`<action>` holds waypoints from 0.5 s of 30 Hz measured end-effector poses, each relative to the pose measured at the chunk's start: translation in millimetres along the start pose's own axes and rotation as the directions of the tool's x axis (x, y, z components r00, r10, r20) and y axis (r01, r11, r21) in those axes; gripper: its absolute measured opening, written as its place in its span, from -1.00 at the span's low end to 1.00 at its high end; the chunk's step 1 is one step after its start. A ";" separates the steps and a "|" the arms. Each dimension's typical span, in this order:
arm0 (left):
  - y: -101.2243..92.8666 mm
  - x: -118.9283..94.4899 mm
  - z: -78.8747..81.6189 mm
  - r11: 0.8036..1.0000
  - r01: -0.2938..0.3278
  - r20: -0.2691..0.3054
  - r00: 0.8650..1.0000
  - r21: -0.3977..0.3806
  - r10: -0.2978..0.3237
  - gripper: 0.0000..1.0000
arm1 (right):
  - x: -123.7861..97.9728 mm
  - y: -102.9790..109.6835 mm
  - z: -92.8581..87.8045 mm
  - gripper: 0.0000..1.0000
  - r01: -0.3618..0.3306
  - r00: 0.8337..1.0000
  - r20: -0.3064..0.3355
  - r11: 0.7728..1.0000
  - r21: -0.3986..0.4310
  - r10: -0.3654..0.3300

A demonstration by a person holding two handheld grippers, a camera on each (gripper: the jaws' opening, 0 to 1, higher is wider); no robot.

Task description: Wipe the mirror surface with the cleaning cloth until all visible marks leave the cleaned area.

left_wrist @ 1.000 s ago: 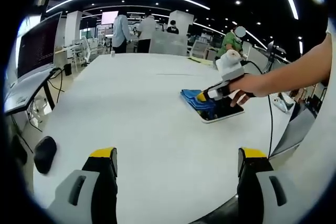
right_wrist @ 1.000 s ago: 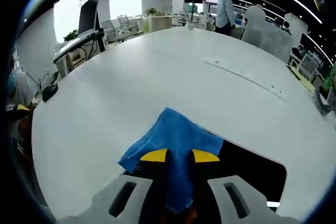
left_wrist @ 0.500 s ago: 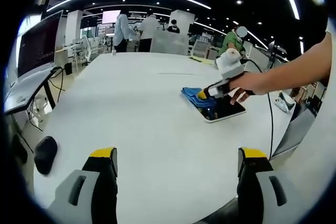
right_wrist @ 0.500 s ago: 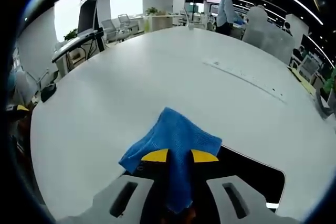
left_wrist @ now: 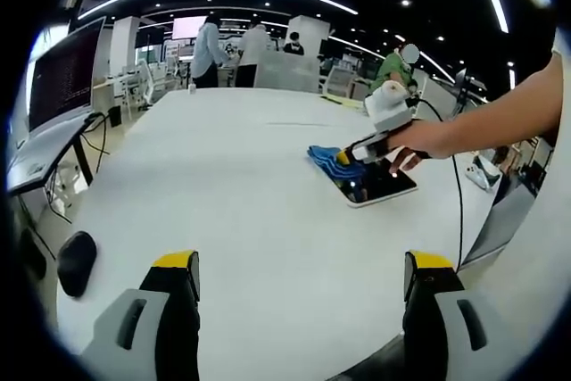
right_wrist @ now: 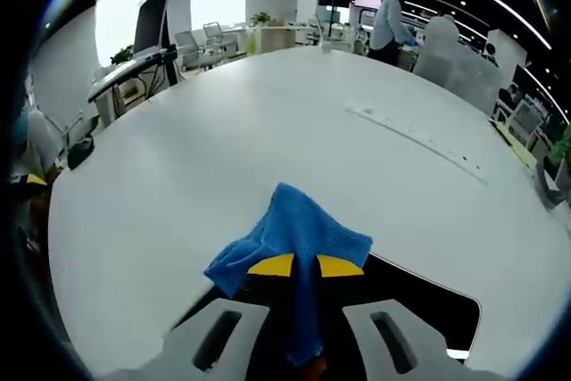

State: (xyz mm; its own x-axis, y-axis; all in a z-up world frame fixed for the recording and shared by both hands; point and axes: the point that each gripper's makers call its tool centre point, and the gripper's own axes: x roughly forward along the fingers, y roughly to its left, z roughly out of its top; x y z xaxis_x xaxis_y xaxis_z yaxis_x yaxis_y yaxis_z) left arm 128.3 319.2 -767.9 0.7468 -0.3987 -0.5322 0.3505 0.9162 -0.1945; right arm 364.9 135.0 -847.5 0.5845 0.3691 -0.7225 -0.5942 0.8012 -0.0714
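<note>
The right gripper (right_wrist: 305,266), jaws clamped on the cloth (right_wrist: 290,238), covers part of the mirror (right_wrist: 419,296) near the table (left_wrist: 232,185) edge, marks indiscernible; the left gripper (left_wrist: 299,269) gapes empty.

The blue cloth (right_wrist: 299,243) and right tongs (right_wrist: 305,266) hide much of the dark mirror (right_wrist: 428,296).
</note>
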 end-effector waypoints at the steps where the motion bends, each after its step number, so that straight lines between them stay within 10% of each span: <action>1: -0.4 0.3 -0.2 1.000 0.001 -0.001 1.000 0.000 -0.001 0.92 | 0.0 0.5 0.1 -0.93 0.000 1.000 0.000 1.000 -0.001 0.000; 15: -2.2 2.8 2.3 1.000 0.003 0.001 1.000 0.004 -0.003 0.92 | -0.3 -7.9 -1.2 -0.92 0.004 1.000 -0.003 1.000 0.001 -0.004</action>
State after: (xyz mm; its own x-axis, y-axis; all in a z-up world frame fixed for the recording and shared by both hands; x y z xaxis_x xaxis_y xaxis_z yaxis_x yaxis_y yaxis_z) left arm 130.9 316.0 -767.1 0.7466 -0.4016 -0.5304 0.3551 0.9148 -0.1928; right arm 368.7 128.0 -847.5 0.5857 0.3644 -0.7240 -0.5911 0.8032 -0.0739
